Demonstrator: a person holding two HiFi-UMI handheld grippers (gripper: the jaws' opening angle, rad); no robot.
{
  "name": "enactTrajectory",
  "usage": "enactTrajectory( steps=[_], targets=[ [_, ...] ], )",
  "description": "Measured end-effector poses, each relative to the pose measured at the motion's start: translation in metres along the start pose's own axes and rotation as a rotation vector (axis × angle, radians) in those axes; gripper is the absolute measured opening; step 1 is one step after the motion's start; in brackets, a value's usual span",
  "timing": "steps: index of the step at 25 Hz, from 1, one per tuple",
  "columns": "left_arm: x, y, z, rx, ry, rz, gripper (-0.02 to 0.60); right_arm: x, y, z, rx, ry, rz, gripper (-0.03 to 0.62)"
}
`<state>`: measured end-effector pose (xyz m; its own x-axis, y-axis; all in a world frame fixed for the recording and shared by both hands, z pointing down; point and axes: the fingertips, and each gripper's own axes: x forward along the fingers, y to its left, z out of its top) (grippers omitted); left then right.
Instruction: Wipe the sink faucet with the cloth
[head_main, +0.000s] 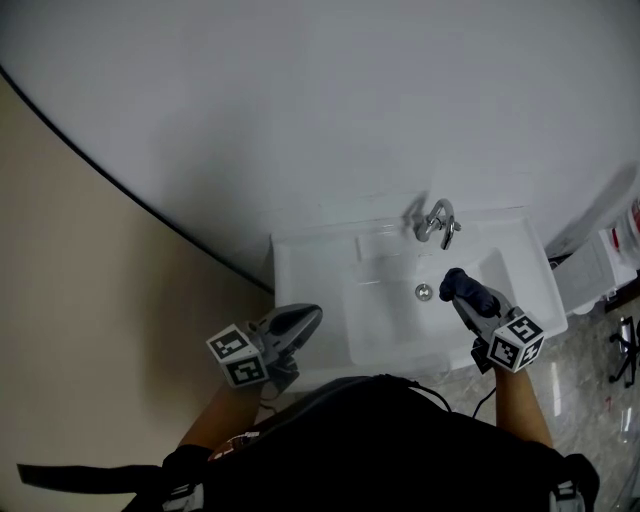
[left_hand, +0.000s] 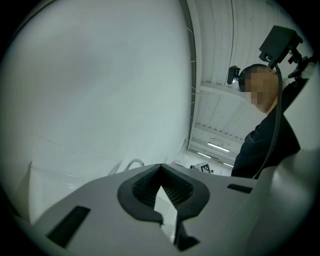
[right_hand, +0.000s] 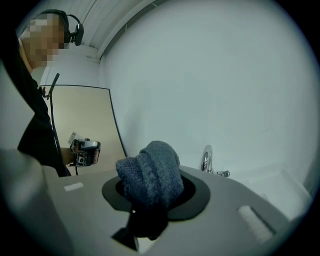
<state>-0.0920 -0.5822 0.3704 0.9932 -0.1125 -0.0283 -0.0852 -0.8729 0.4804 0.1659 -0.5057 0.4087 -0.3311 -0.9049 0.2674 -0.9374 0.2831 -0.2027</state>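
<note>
Left gripper (head_main: 303, 320) has its jaws clenched, the ribbed pads meeting at the tip with nothing between them; it hangs over the front left corner of the white sink (head_main: 300, 258), with its marker cube turned toward the person. Right gripper (head_main: 458, 298) is clamped on a bunched dark blue knitted cloth (right_hand: 150, 171), which bulges out past the jaw tips in a rounded wad. From the head view the cloth sits over the right part of the basin, just beside the round drain (head_main: 424, 292) and on the near side of the chrome faucet (head_main: 438, 222), apart from it and not touching. The faucet stands at the middle of the sink's back edge, against a plain pale wall (head_main: 300, 100). In the right gripper view the faucet rises to the right of the cloth, farther off, and the left gripper shows small at the left in front of a beige panel (right_hand: 87, 115).
</note>
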Motion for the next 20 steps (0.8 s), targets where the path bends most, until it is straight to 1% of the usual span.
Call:
enactTrajectory(
  steps=[4,8,11,13,17,20],
  targets=[
    [0.031,0.007,-0.001,0.008,0.018,0.033,0.000,0.019,-0.031,-0.012,0.036,0.005,0.051,0.112],
    [0.064,0.012,-0.001,0.009,0.028,0.074,0.000,0.036,-0.061,-0.021,0.062,0.024,0.124,0.112],
    [0.087,0.019,-0.004,-0.005,0.030,0.106,0.000,0.052,-0.073,-0.037,0.118,0.035,0.189,0.112],
    [0.100,0.021,-0.010,-0.007,0.043,0.113,0.000,0.061,-0.079,-0.051,0.157,0.048,0.220,0.112],
    [0.110,0.025,-0.019,0.000,0.076,0.118,0.000,0.074,-0.081,-0.066,0.207,0.057,0.247,0.112],
    [0.110,0.035,-0.019,0.006,0.082,0.124,0.000,0.083,-0.083,-0.074,0.222,0.068,0.221,0.112]
  ],
)
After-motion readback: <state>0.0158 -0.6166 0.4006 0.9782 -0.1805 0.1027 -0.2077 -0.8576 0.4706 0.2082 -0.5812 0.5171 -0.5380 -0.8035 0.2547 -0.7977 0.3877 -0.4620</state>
